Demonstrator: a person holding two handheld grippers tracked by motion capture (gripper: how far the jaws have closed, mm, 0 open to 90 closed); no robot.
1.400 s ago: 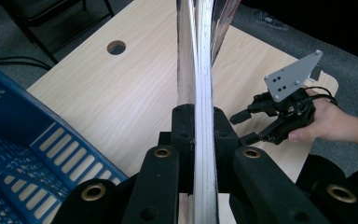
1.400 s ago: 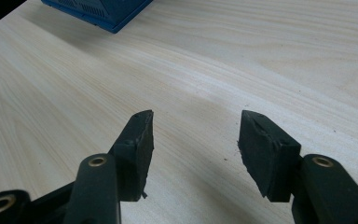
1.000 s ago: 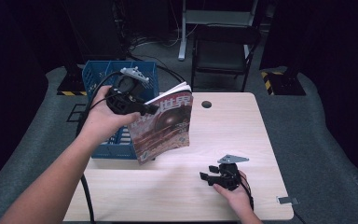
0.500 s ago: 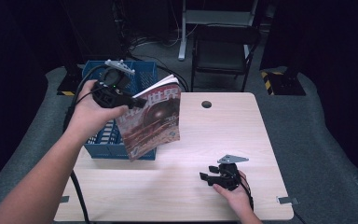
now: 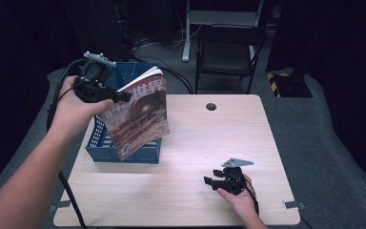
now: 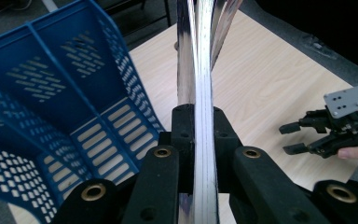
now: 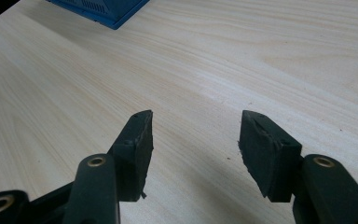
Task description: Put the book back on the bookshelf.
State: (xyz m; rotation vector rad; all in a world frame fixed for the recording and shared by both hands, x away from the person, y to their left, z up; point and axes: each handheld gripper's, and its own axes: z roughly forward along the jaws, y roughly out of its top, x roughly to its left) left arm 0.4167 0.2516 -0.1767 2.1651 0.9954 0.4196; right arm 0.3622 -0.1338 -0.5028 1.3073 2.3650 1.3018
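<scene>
A magazine (image 5: 138, 114) with a red-brown cover hangs upright in the air above the blue plastic file rack (image 5: 106, 143) at the table's left. My left gripper (image 5: 124, 97) is shut on its upper left edge; in the left gripper view the pages (image 6: 200, 70) stand edge-on between the jaws, with the blue plastic file rack (image 6: 51, 107) below left. My right gripper (image 5: 210, 182) rests low near the table's front right, open, nothing between its fingertips. The right gripper (image 7: 196, 140) has bare wood in front of its jaws.
The wooden table (image 5: 209, 138) has a round cable hole (image 5: 211, 106) near its far edge. A dark chair (image 5: 228, 52) stands behind the table. A corner of the blue rack (image 7: 98, 9) lies far ahead of the right gripper. A cable trails from the left gripper.
My left gripper has carried the magazine leftward and a little up, from over the table's middle-left to above the blue rack. The right gripper has stayed where it was.
</scene>
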